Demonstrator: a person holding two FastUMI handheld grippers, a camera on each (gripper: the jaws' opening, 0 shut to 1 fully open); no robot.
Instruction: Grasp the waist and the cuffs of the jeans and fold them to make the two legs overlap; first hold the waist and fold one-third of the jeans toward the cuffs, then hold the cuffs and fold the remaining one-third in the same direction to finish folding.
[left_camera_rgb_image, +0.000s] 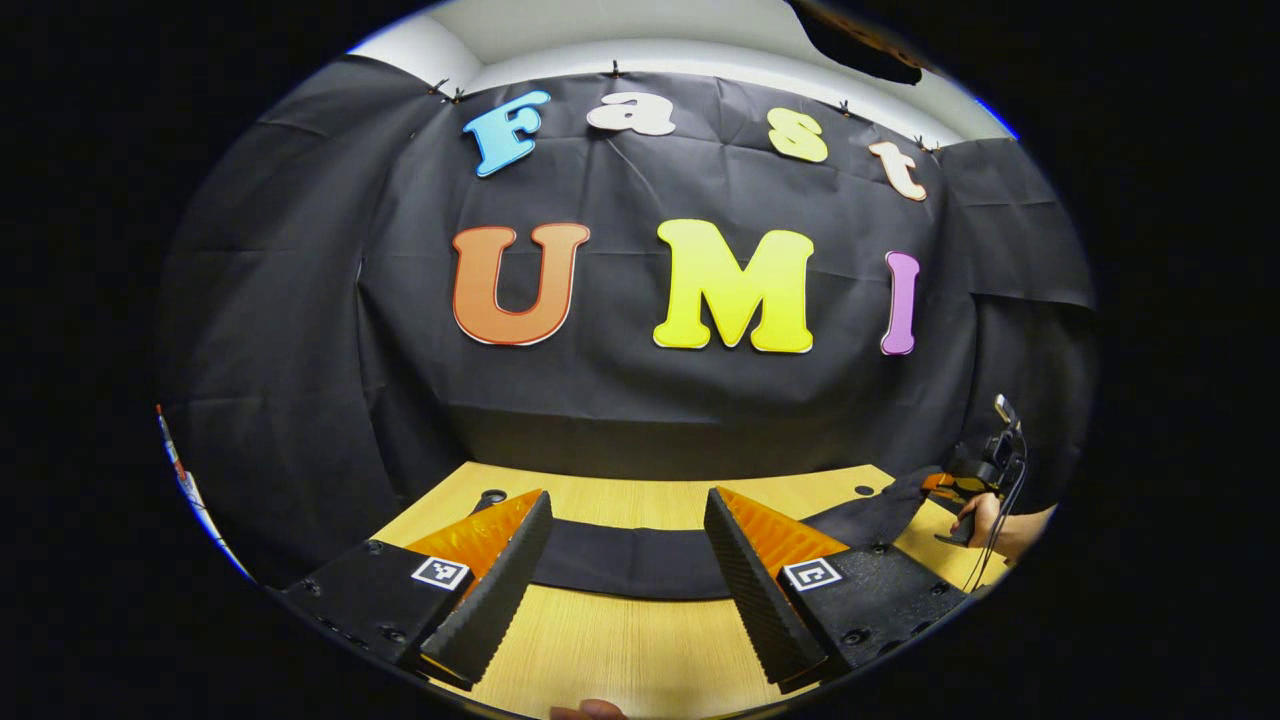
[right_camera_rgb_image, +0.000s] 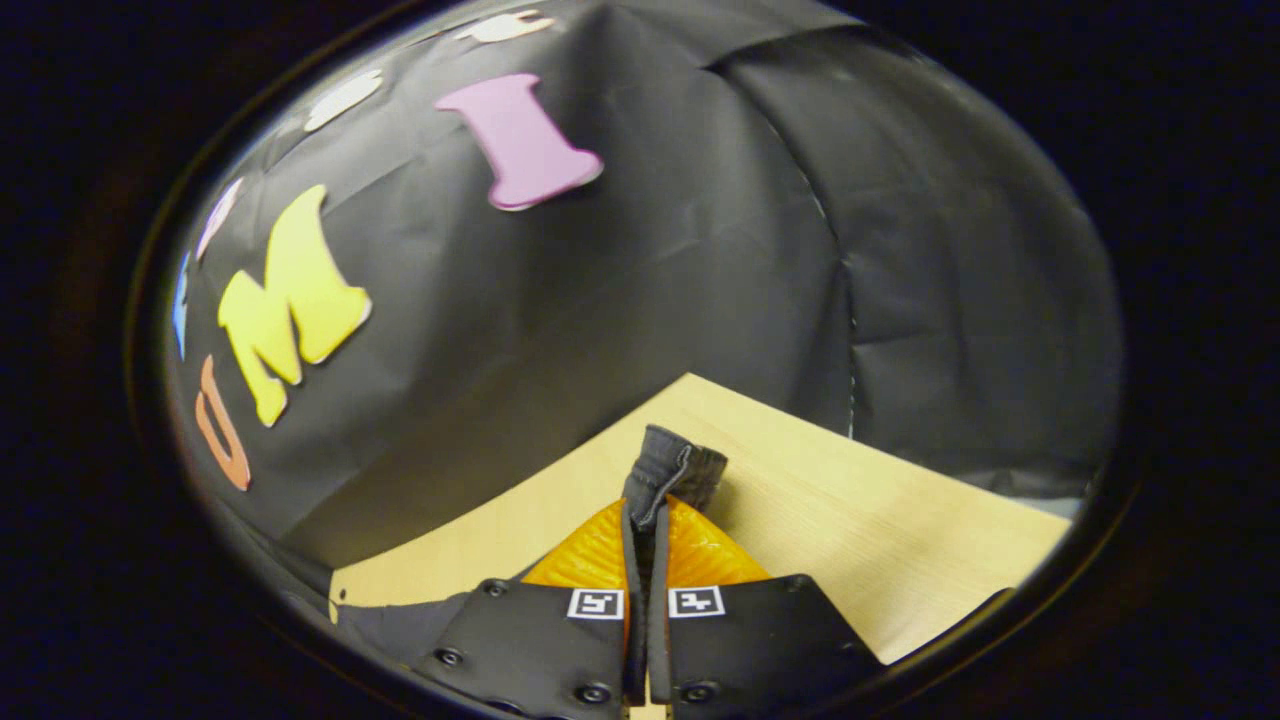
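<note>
1. In the left gripper view, the jeans were partly hidden behind both fingers of the left gripper.
2. At 4 o'clock, the hand was cut off at the wrist by the edge.
3. In the right gripper view, the jeans' pinched edge was mostly concealed between the right gripper fingers; waist or cuff could not be told.

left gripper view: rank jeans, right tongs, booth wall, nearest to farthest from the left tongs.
1. jeans: a dark band across the table, just ahead between the open left tongs.
2. right tongs: far right, at the jeans' end, held by a hand.
3. booth wall: behind the table's far edge.
</note>
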